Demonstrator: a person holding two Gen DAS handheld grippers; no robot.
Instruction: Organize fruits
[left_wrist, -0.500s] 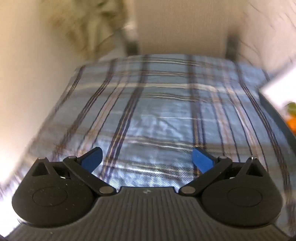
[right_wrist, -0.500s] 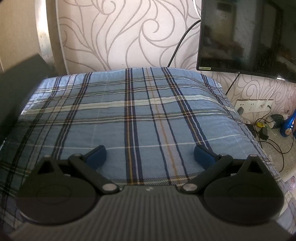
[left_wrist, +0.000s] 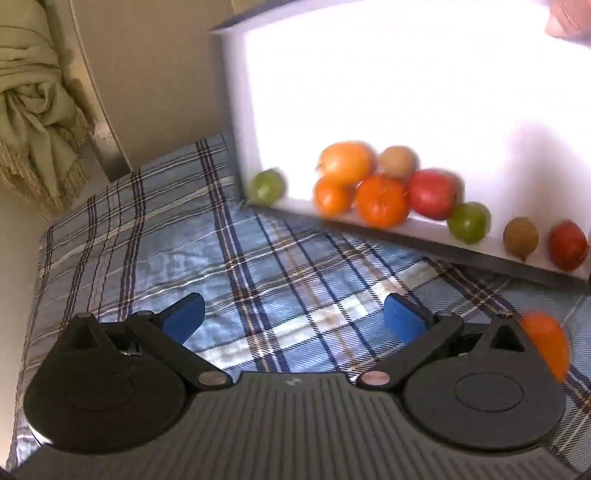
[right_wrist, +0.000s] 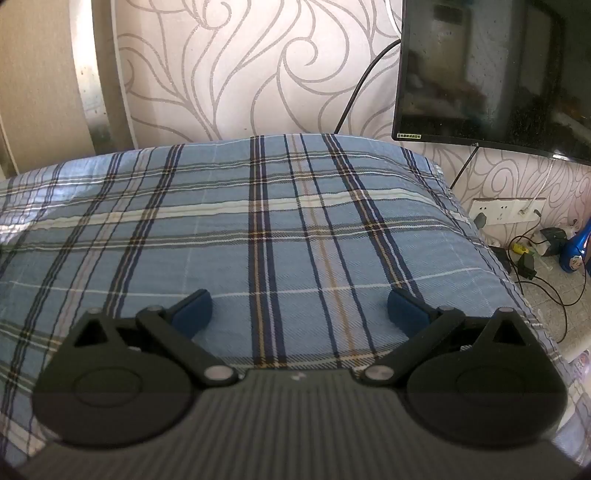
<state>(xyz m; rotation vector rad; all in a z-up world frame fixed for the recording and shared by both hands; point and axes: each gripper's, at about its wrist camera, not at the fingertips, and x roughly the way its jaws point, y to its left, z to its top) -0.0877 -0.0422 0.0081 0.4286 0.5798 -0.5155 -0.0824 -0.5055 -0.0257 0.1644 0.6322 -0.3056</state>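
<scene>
Left gripper: I see my left gripper (left_wrist: 293, 318) with its jaws spread fully wide and nothing between the blue pads (left_wrist: 184, 317); only the plaid cloth (left_wrist: 155, 236) lies under it.
Right gripper: my right gripper (right_wrist: 299, 308) is likewise spread wide and holds nothing, hanging over bare plaid cloth (right_wrist: 258, 221).
Fruits: in my left view they lie along the lower rim of a white tray (left_wrist: 369, 92) that stands tilted up on the cloth, ahead and to the right of the left gripper.
Cluster: a large orange fruit (left_wrist: 347, 162), two smaller oranges (left_wrist: 382, 201), a red one (left_wrist: 432, 194) and a brownish one (left_wrist: 397, 160) touch each other.
Singles: a green fruit (left_wrist: 267, 184) at the tray's left corner; another green (left_wrist: 469, 221), a brown (left_wrist: 521, 236) and a red (left_wrist: 567, 245) spaced out to the right.
Stray: an orange blur (left_wrist: 546, 345) sits off the tray, beside the left gripper's right arm; I cannot tell whether it rests on the cloth.
Surroundings: a dark monitor (right_wrist: 495, 70) hangs on the patterned wall in my right view.
</scene>
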